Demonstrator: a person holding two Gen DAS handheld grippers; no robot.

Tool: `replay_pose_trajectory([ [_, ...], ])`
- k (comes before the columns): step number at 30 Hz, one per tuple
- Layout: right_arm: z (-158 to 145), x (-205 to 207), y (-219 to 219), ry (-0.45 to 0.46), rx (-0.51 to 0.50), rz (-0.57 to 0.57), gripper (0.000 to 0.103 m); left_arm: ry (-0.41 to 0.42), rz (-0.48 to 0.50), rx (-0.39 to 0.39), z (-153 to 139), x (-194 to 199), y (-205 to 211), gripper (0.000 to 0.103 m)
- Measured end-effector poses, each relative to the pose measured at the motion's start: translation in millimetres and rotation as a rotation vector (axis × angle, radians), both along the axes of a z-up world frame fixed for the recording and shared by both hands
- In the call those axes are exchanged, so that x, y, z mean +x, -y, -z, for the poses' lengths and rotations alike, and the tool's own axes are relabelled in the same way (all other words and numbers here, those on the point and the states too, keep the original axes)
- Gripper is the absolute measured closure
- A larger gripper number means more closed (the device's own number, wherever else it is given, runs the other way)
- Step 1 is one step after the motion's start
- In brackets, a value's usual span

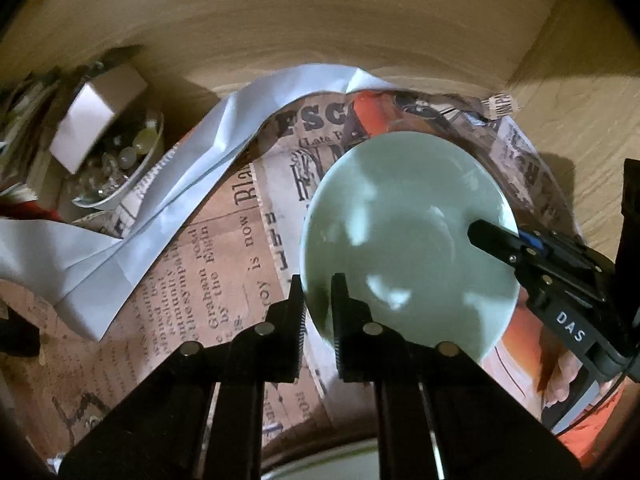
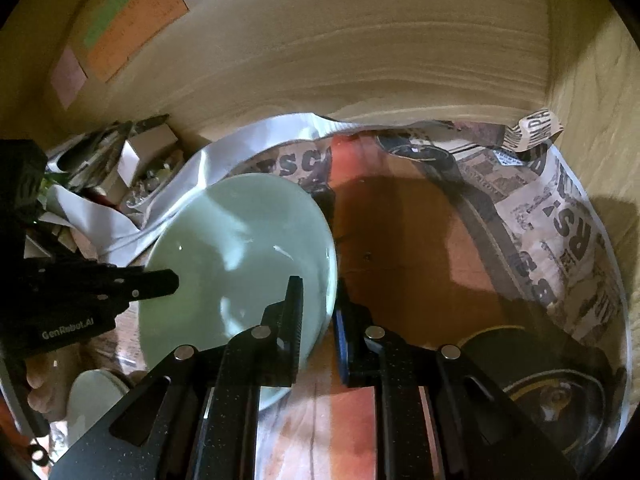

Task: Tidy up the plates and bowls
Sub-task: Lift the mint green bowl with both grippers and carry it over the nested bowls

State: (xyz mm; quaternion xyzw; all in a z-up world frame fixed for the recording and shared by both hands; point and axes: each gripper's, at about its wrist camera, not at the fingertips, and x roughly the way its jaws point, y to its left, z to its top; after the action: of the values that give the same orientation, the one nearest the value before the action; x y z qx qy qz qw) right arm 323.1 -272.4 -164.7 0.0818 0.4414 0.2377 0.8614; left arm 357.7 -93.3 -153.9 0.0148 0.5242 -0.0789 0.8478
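Gripping one pale green bowl (image 1: 408, 236) from both sides: our left gripper (image 1: 319, 312) has its fingers pinching the near-left rim, one finger inside, one outside. Our right gripper (image 2: 318, 312) does the same on the opposite rim, fingers closed on the wall of the same bowl (image 2: 240, 256).

Bowl sits over the newspaper lining (image 1: 224, 264) inside a wooden cabinet (image 1: 320, 20); we can't tell if its base touches the paper or hangs just above it.

Left wrist view only: legible newsprint columns, and a clear look at a second bowl of glass marbles (image 1: 120, 168) at back left with a small white box (image 1: 96, 116) resting on it. It also shows the right gripper (image 1: 504, 246) coming in from the right, tip over the bowl's rim.

Right wrist view only: orange and pink paper notes (image 2: 132, 24) stuck on the left wall, an orange printed sheet (image 2: 400, 248) right of the bowl, a dark round printed shape (image 2: 552, 392) at lower right, and the rim of another pale dish (image 2: 96, 392) at lower left. The left gripper (image 2: 160, 280) shows as a dark finger lying across the bowl's left rim.

A crumpled white paper strip (image 1: 192, 168) runs along the back in both views.
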Motion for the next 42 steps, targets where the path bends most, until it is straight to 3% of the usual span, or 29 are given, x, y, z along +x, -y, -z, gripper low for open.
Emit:
replay_pose_trajectory([
  [5, -22, -16, -2, 0.068, 0.01, 0.009, 0.09, 0.092, 0.018, 0.024, -24, -29, -3, 0.092],
  [13, -60, -54, -11, 0.189, 0.012, 0.006, 0.09, 0.208, 0.004, -0.018, -54, -76, -19, 0.092],
  [21, -80, -87, -32, 0.267, 0.026, -0.029, 0.09, 0.322, -0.033, -0.059, -76, -129, -43, 0.092],
  [28, -82, -113, -59, 0.29, 0.046, -0.086, 0.09, 0.38, -0.074, -0.109, -84, -169, -77, 0.092],
  [42, -80, -148, -115, 0.284, 0.082, -0.175, 0.09, 0.45, -0.151, -0.132, -78, -235, -137, 0.092],
])
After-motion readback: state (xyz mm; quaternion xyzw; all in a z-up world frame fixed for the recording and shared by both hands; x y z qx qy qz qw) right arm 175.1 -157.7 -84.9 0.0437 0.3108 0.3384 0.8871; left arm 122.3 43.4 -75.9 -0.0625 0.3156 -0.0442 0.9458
